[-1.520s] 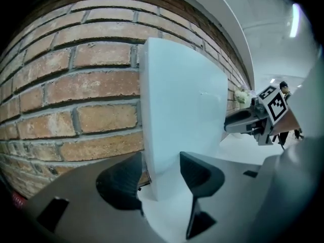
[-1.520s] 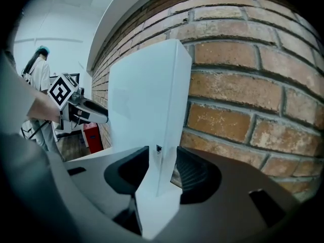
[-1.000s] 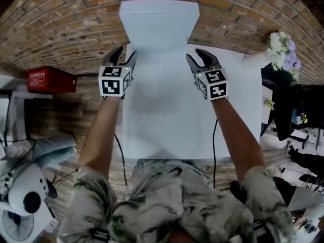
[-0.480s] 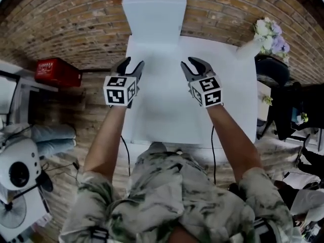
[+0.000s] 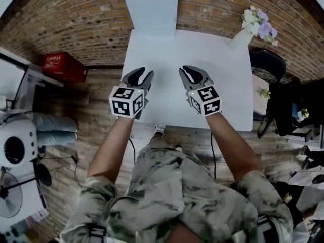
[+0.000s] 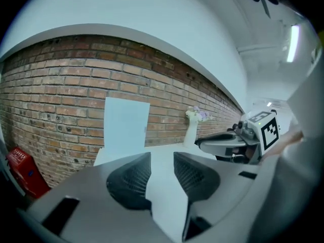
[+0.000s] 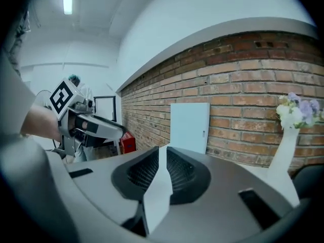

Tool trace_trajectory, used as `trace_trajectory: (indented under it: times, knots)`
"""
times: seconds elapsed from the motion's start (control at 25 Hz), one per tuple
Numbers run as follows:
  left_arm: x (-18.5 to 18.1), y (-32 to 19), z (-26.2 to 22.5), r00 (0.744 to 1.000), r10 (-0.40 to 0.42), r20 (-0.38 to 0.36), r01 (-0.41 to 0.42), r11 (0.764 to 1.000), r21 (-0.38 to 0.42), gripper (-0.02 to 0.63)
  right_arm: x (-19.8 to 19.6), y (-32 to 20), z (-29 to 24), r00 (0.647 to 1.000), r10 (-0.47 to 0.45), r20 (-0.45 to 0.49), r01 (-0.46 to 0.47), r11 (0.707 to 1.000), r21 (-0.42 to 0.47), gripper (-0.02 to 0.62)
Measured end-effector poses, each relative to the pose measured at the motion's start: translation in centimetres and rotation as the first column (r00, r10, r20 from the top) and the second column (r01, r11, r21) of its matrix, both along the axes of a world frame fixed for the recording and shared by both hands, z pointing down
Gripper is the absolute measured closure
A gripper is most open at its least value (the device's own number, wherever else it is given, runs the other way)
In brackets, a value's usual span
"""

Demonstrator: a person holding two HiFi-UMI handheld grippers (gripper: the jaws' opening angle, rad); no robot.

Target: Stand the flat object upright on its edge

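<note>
A flat white board [image 5: 151, 11] stands upright at the far end of the white table [image 5: 228, 85], against the brick wall; it also shows in the left gripper view [image 6: 126, 123] and the right gripper view [image 7: 190, 125]. My left gripper [image 5: 140, 76] hovers over the table's near left part, far from the board. Its jaws are closing with a clear gap and nothing between them [image 6: 162, 158]. My right gripper [image 5: 191, 75] hovers beside it on the right. Those jaws are closing too, down to a narrow slit with nothing in it [image 7: 163, 153].
A white vase of flowers [image 5: 255, 24] stands at the table's far right corner. A red crate [image 5: 63, 67] sits on the floor to the left and a black chair [image 5: 268, 65] to the right. White equipment [image 5: 15, 151] stands at the near left.
Both grippers have drawn back from the table's far part toward its near edge. Both pairs of jaws have narrowed, the right more than the left. The board has stayed against the wall.
</note>
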State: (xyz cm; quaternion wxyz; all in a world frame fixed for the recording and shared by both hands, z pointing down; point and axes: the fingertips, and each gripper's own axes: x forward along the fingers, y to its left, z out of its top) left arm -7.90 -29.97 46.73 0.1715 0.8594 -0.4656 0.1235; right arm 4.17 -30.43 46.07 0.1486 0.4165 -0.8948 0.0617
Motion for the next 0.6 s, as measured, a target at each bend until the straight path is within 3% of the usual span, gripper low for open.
trace_trajectory:
  times: [0.28, 0.6]
  knots:
    - [2.9, 8.2, -2.3, 0.999, 0.045, -0.001, -0.045, 0.999, 0.025, 0.543, 1.6, 8.8, -1.4, 0.999, -0.053, 0.010, 0.053, 0.999, -0.010, 0.546]
    - [4.7, 17.8, -2.6, 0.991, 0.128, -0.033, -0.129, 0.991, -0.038, 0.578, 4.4, 19.0, -1.7, 0.996, -0.084, 0.040, 0.087, 0.993, -0.076, 0.563]
